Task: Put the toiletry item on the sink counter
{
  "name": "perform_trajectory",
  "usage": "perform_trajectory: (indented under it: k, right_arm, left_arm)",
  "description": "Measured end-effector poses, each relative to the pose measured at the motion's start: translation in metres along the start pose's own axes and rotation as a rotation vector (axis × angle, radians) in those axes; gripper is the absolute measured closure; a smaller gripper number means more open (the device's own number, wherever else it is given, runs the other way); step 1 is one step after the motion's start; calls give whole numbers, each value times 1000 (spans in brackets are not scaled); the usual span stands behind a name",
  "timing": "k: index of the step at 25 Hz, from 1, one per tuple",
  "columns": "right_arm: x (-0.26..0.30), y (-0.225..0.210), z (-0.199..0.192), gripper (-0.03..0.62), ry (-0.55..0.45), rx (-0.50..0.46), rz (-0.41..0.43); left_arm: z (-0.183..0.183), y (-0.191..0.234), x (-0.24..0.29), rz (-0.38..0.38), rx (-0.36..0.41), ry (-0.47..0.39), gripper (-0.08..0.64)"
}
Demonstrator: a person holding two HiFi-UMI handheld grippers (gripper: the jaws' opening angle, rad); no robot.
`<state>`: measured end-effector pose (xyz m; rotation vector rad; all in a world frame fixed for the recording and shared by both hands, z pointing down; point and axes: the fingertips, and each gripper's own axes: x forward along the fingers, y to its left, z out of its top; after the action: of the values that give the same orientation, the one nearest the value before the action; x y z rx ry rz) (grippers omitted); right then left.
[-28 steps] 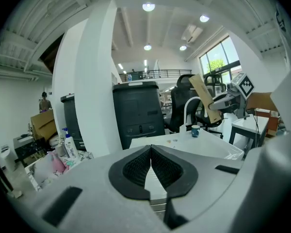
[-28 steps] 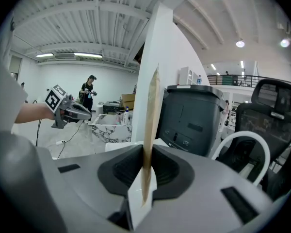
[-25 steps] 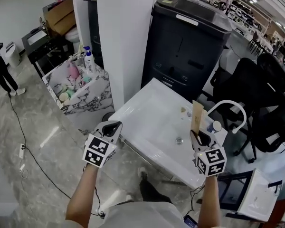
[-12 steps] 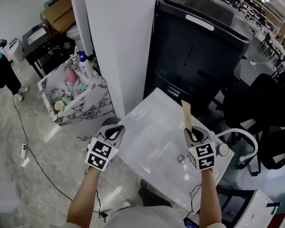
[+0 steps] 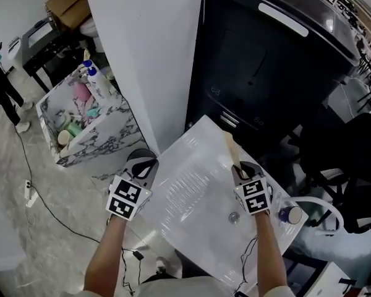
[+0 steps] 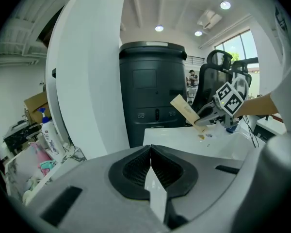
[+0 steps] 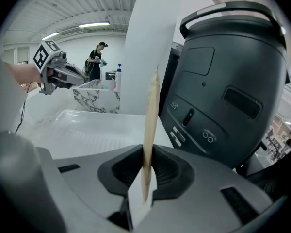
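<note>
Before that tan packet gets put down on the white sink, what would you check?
1. Right gripper shut on the tan packet: ok.
2. Packet held over the white sink: ok.
3. Sink surface ahead of the packet bare: ok.
4. Left gripper shut, empty and off at the sink's left edge: ok.
5. Whether the packet's lower end already touches the sink: cannot tell.

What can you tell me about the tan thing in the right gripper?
The tan toiletry item is a thin, flat, elongated strip that looks like a paper or card packet. The right gripper is clamped on its lower end. The rest sticks out free, tilted up and away from the person, above the white sink. Nothing else touches it.
</note>
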<state>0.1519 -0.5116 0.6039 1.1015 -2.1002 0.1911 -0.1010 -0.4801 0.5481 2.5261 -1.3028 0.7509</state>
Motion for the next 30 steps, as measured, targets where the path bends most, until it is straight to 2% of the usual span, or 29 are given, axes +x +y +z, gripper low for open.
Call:
perform_trajectory:
  k: [5, 13, 21, 30]
  right_arm:
    - [41, -15, -14, 538, 68, 1, 19]
    - [82, -32, -35, 538, 179, -57, 32]
    - [99, -35, -35, 538, 195, -174, 31]
    - [106, -24, -37, 517, 194, -142, 71]
  left_arm:
    - [-12, 7, 29, 1, -30, 28, 549]
    - [-32, 0, 64, -28, -81, 65, 551]
    - [-37, -4, 79, -37, -85, 80, 549]
    - [-44, -5, 76, -35, -90, 88, 550]
